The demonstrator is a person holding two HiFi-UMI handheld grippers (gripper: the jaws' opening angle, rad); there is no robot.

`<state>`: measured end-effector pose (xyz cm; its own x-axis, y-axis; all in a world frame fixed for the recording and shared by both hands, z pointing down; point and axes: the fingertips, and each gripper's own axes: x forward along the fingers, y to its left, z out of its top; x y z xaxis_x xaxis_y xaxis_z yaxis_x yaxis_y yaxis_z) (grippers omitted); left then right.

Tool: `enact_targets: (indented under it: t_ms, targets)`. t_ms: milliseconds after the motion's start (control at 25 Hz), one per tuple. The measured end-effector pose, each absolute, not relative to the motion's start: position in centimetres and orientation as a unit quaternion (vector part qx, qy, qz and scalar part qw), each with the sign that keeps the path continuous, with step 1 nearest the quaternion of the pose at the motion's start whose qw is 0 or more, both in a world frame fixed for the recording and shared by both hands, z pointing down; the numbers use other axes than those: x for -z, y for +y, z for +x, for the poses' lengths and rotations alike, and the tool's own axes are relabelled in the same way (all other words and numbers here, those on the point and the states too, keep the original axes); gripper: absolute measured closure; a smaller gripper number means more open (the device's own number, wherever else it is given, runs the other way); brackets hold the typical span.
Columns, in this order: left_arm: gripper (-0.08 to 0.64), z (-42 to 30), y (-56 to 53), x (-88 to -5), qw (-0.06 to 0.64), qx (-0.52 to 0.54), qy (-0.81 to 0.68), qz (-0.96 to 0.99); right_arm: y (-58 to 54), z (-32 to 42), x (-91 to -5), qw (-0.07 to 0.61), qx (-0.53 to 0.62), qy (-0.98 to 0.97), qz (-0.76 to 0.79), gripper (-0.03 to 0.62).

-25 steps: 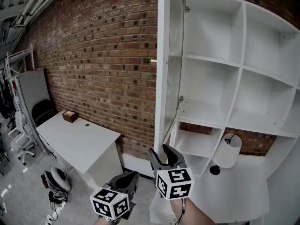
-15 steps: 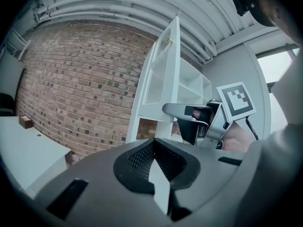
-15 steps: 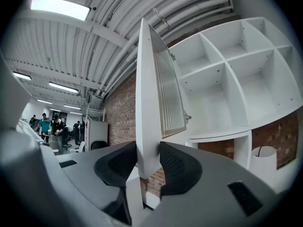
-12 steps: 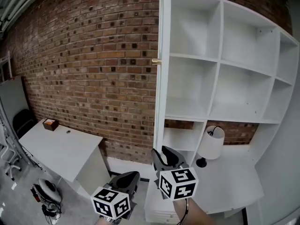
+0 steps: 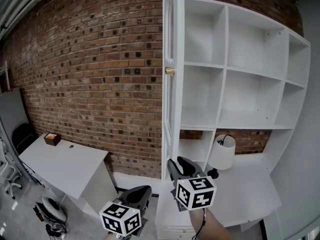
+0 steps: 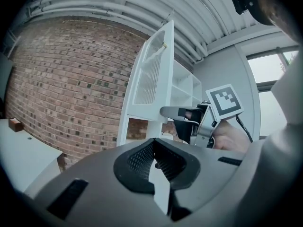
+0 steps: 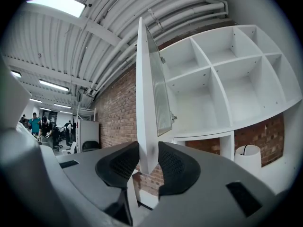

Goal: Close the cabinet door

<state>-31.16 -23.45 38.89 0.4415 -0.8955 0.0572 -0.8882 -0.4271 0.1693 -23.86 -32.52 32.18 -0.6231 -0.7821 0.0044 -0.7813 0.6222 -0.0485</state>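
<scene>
Low on the cabinet door (image 7: 143, 89), my right tool (image 7: 147, 161) pinches its edge; my left tool (image 6: 154, 148) is closed, empty.

Head view: the cabinet door (image 5: 173, 59) runs off the top edge, and its lower corner is partly covered by the right tongs (image 5: 176, 162) at bottom centre. The lamp (image 5: 221, 151) base, right of centre, is partly masked by the same tongs. The forearm (image 5: 212, 226) behind them is cut by the lower edge. The left tongs (image 5: 142, 191), bottom left of centre, are seen from behind, pad faces hidden. A brown box (image 5: 50, 138) on the tabletop (image 5: 75, 164), left, is too small to identify. Right gripper view: figures (image 7: 34, 123) at far left are too small to make out. Left gripper view: a dark object (image 6: 258, 4) at upper right is blurred and cut by the frame edge.
</scene>
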Motion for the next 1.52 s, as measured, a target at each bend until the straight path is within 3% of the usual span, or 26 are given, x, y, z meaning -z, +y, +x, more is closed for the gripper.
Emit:
enact_targets:
  t_ms: [400, 680, 1520]
  targets:
    - [0.551, -30.5, -23.4, -39.1, 0.084, 0.018, -0.52, 0.85, -33.3, -20.8, -32.1, 0.01, 0.021, 0.889, -0.456, 0.454]
    - [0.552, -28.1, -24.6, -39.8, 0.091, 0.012, -0.504, 0.859, -35.4, -16.6, -32.0, 0.006, 0.02, 0.874, -0.486, 0.5]
    - [0.552, -16.9, -33.8, -40.2, 0.098, 0.002, -0.483, 0.87, -47.4, -6.4, -31.8, 0.023, 0.03, 0.906, -0.421, 0.459]
